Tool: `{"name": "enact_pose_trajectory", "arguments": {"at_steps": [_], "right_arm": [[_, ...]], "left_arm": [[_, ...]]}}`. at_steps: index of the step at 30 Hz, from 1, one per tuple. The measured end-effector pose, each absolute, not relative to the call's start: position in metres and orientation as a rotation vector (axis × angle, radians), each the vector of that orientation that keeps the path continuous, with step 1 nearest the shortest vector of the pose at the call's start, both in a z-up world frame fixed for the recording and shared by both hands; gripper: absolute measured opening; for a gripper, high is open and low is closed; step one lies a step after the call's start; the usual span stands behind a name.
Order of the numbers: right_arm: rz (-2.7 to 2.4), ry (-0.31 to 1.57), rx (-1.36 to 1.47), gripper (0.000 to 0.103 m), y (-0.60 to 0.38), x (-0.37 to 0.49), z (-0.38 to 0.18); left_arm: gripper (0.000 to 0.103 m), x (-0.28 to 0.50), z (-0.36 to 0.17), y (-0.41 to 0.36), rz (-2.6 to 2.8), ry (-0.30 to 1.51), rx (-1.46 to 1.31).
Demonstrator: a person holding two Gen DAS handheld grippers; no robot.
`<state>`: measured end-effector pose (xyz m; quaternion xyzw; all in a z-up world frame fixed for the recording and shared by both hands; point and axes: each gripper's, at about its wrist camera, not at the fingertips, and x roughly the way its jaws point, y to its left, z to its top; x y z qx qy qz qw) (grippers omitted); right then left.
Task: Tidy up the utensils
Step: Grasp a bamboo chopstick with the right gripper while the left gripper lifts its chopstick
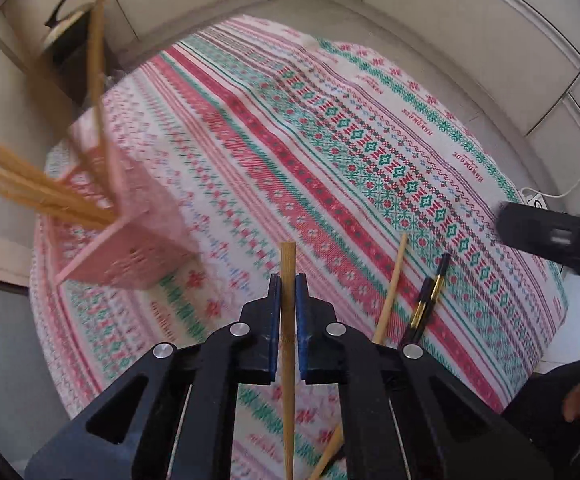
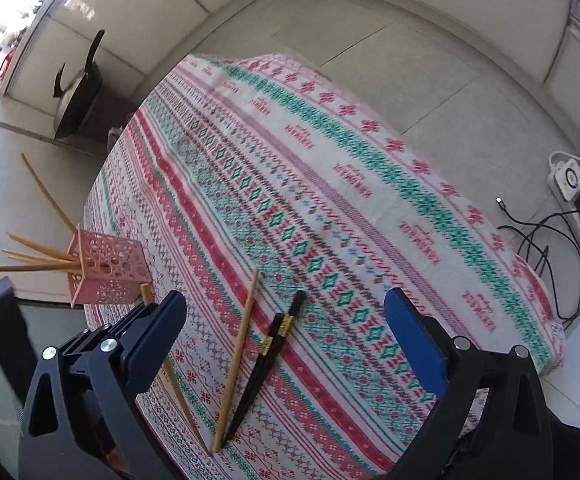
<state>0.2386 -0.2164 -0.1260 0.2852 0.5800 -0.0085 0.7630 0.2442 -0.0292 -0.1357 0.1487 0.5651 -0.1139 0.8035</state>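
Between my left jaws (image 1: pixel 288 280) a bamboo chopstick (image 1: pixel 287 344) is pinched tight — light, stiff, smooth, so it may pivot; gripping nearer its middle would steady it. My right jaws (image 2: pixel 285 320) gape wide, holding nothing, above the surface (image 2: pixel 370 208) where another bamboo chopstick (image 2: pixel 237 360) and a black pair (image 2: pixel 273 344) lie. Farther off, the pink holder (image 2: pixel 109 272) stands with more sticks in it.

Chopsticks and holder on the table

A pink perforated plastic holder (image 2: pixel 107 270) with bamboo chopsticks (image 2: pixel 35 258) in it stands at the patterned tablecloth's (image 2: pixel 330 184) left edge; to its right lie a loose bamboo chopstick (image 2: pixel 237 356) and, beside that, black chopsticks (image 2: pixel 267 354).
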Motion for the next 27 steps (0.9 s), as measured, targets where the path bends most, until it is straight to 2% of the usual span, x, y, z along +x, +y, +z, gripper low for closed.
{"name": "enact_pose_trajectory", "arguments": {"at_steps": [7,13,15,16,18,20,27], "right_arm": [[-0.038,1.288,0.459,0.088,-0.169,0.260,-0.146],[-0.030,1.359,0.377,0.068,-0.144,0.268,-0.170],[-0.013,1.391,0.372,0.051,-0.135,0.270,-0.180],[-0.027,1.377,0.345,0.048,-0.131,0.270,-0.180],[-0.012,1.344,0.292,0.020,-0.120,0.271,-0.178],[0.001,1.331,0.275,0.012,-0.114,0.272,-0.180],[0.072,1.235,0.330,0.009,-0.113,0.267,-0.158]], "left_arm": [[0.007,0.206,-0.098,0.003,-0.155,1.125,0.276],[0.007,0.197,-0.083,0.025,-0.123,1.092,0.236],[0.007,0.196,-0.081,0.032,-0.112,1.097,0.222],[0.007,0.197,-0.082,0.034,-0.108,1.098,0.217],[0.007,0.195,-0.081,0.039,-0.101,1.098,0.207],[0.007,0.193,-0.079,0.043,-0.095,1.095,0.199],[0.007,0.188,-0.067,0.062,-0.078,1.069,0.148]]}}
